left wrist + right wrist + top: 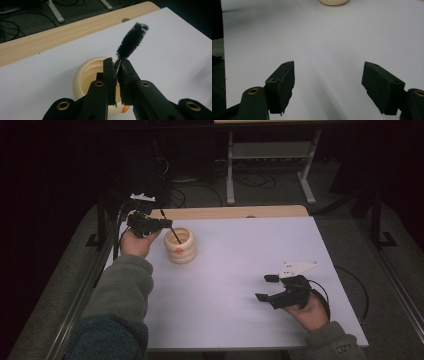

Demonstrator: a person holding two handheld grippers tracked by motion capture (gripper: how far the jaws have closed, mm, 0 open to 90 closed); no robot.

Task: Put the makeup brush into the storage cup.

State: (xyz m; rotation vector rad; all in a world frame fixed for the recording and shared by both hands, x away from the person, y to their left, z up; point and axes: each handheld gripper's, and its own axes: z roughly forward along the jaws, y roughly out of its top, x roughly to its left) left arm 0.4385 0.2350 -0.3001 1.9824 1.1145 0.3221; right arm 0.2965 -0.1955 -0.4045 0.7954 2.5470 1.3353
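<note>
A cream ribbed pot [180,245] with an orange mark on its side stands on the white table [240,270] at the left. My left gripper [168,223] hovers just left of the pot's rim, shut on a thin black bristle brush [175,233] whose lower end dips over the pot's mouth. In the left gripper view the brush's fuzzy head [131,41] sticks up past the closed jaws, with the pot [86,76] below them. My right gripper [266,287] rests low near the table's front right, open and empty; its own view shows bare table between the fingers [283,82].
A wooden strip [230,212] borders the table's far edge. Beyond it are metal desk legs [230,170] and cables on the dark floor. The pot's base [333,2] peeks in at the top of the right gripper view.
</note>
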